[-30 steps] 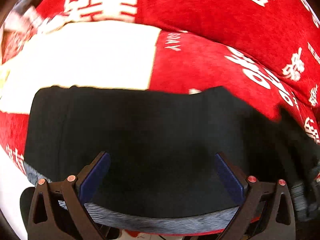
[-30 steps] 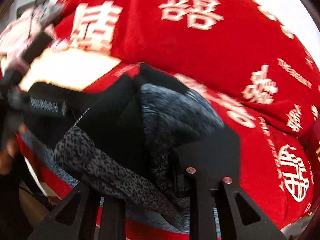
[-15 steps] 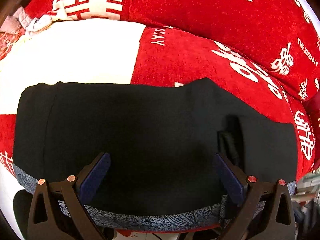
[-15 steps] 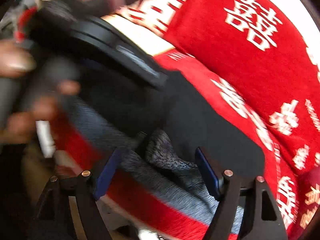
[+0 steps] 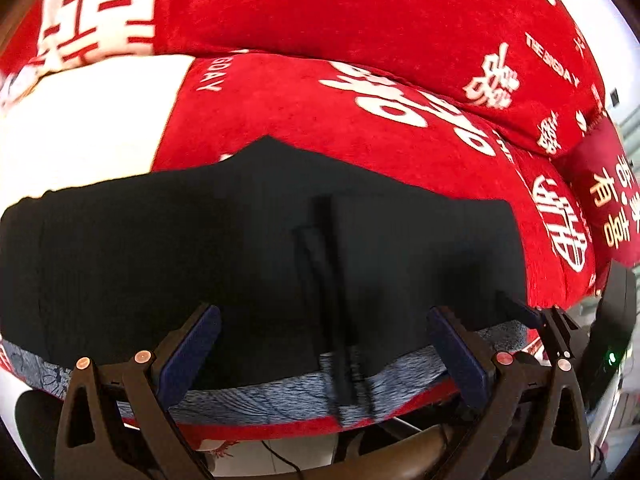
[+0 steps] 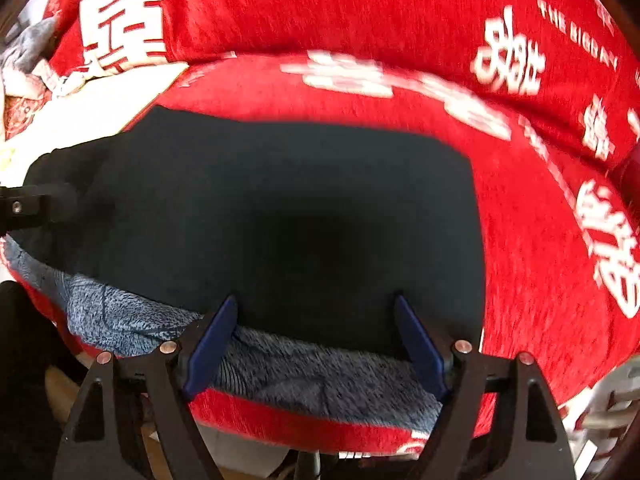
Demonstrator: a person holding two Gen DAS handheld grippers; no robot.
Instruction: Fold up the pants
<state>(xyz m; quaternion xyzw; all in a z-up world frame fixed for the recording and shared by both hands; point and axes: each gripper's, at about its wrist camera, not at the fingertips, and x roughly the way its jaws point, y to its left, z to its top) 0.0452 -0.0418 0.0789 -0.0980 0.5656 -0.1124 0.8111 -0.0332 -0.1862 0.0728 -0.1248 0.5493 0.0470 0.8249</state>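
My left gripper (image 5: 320,344) hangs over the near edge of the pants (image 5: 260,248), jaws spread wide and holding nothing. The pants lie flat and dark on the red blanket (image 5: 360,128), a wide rectangle with its grey fleecy lining (image 5: 280,396) showing as a strip along the near hem. A narrow upright crease or band (image 5: 324,264) runs through the middle of the cloth; I cannot tell which. At the left the cloth reaches the white patch (image 5: 80,132) of the blanket; its far edge rises to a small peak near the middle.

My right gripper (image 6: 316,340) is likewise wide open and empty, poised just above the near hem of the pants (image 6: 280,208). The tip of the other gripper shows at the left margin of this view, beside the cloth.

Judgement: the next fold is not yet begun. To do it well, each gripper should close on the near hem, taking the dark layer and the lining together so they do not shear apart, and both should lift and carry evenly so the fold line stays straight.

Edges and room: the near hem sits close to the blanket's front drop, so little margin remains there. Beyond the far edge the red blanket lies open up to a raised cushion (image 6: 340,8), giving fair room to carry the hem forward. To the right, open red surface remains before a second cushion (image 5: 608,200).
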